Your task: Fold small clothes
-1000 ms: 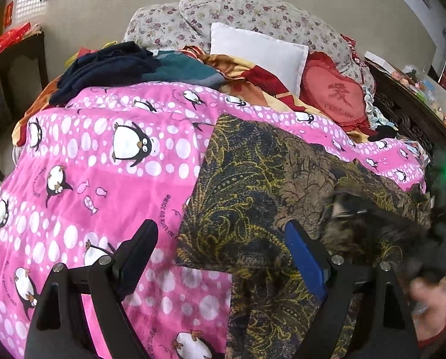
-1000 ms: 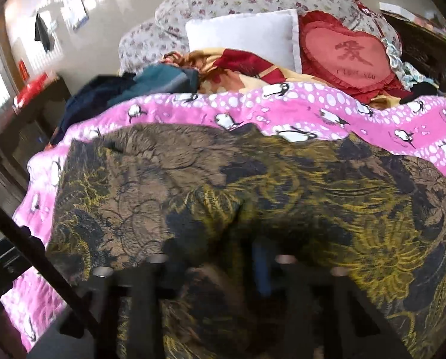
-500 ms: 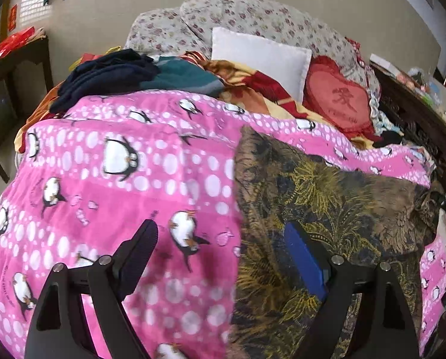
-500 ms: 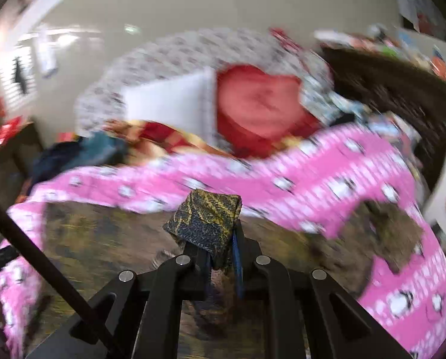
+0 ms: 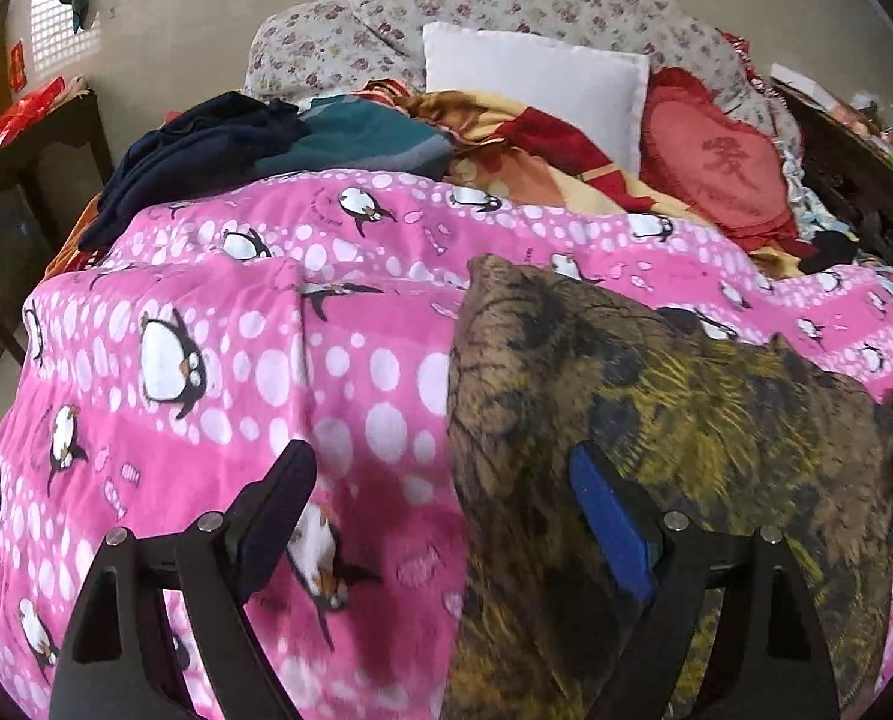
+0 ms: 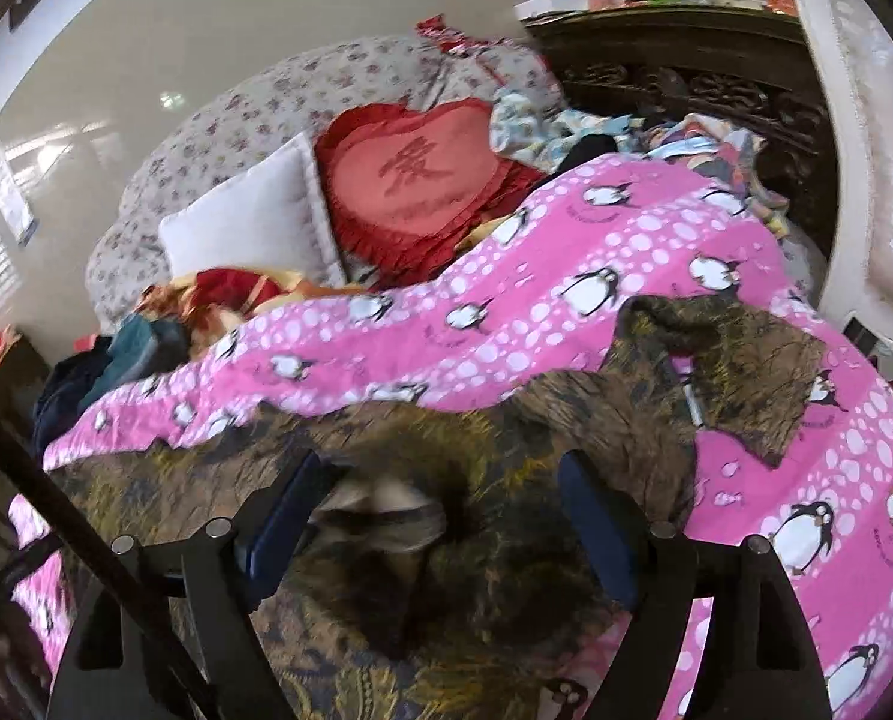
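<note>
A dark garment with a gold and brown floral print (image 5: 656, 420) lies on the pink penguin blanket (image 5: 236, 360), on the right in the left wrist view. My left gripper (image 5: 446, 486) is open and empty, hovering over the garment's left edge. In the right wrist view the garment (image 6: 716, 372) spreads across the blanket (image 6: 626, 252), one part lying out to the right. My right gripper (image 6: 440, 498) is open just above the garment, holding nothing.
A pile of dark and teal clothes (image 5: 254, 144) lies at the far left of the bed. A white pillow (image 5: 536, 84), a red heart cushion (image 5: 716, 168) and floral pillows sit at the head. Dark carved furniture (image 6: 716, 78) stands to the right.
My right gripper, shut on a fold of the garment half a second ago, has opened and let it drop onto the blanket. My left gripper shifted left, staying open.
</note>
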A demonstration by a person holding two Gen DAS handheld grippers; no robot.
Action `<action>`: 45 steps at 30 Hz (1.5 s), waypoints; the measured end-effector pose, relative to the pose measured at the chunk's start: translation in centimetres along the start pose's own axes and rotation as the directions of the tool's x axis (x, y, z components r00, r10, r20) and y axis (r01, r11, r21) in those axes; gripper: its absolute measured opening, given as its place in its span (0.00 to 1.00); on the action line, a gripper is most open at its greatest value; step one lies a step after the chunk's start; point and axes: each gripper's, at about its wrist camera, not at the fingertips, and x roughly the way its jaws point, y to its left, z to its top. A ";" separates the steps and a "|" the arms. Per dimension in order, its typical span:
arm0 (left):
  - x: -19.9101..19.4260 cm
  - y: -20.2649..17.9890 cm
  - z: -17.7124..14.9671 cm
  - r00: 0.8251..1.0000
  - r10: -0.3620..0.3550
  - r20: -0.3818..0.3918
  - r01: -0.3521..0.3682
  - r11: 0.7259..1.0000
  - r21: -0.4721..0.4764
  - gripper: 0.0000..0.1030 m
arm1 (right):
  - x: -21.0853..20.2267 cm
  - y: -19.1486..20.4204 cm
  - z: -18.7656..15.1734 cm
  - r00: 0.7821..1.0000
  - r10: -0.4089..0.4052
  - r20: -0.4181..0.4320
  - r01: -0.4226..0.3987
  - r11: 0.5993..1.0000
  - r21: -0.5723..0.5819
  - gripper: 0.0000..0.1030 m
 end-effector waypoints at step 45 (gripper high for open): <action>-2.3 -0.8 -1.0 0.999 0.016 0.035 -0.017 0.999 0.038 0.88 | 1.5 -5.6 -5.9 0.991 -0.055 -0.121 0.042 0.994 -0.105 0.83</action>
